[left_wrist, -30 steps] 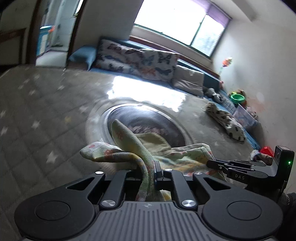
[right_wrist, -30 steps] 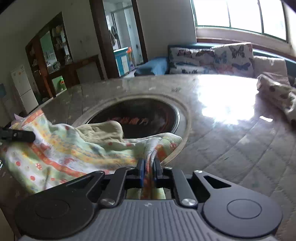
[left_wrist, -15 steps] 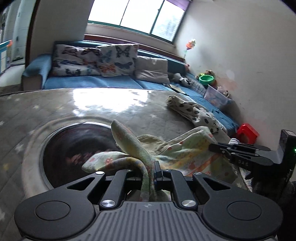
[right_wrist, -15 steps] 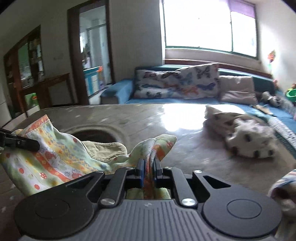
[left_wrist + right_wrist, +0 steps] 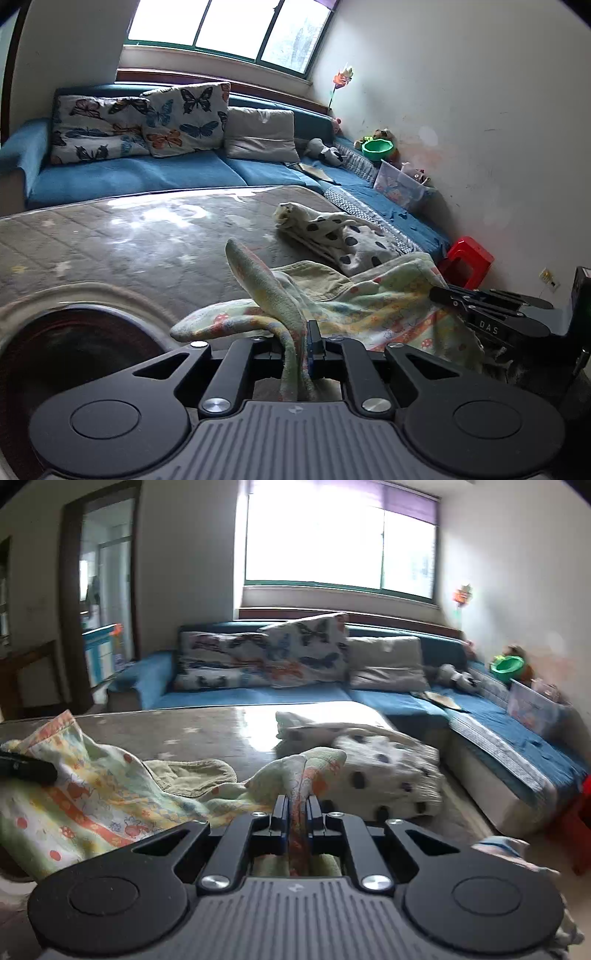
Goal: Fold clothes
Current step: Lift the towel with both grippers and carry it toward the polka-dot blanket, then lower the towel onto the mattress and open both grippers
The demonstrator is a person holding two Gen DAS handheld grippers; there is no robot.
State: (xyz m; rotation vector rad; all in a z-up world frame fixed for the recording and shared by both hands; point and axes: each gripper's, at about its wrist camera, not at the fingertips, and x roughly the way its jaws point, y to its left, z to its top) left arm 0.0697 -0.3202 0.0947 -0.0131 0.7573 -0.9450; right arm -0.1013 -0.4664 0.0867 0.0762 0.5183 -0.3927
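Above the quilted mattress, left claw and right claw angled downward, each clamping soft printed garment, spotted cloth at one o'clock.

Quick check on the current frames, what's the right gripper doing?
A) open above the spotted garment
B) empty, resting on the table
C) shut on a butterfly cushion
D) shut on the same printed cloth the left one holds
D: the right gripper is pinched shut on a bunch of the printed cloth, and the left gripper clamps another part of it.
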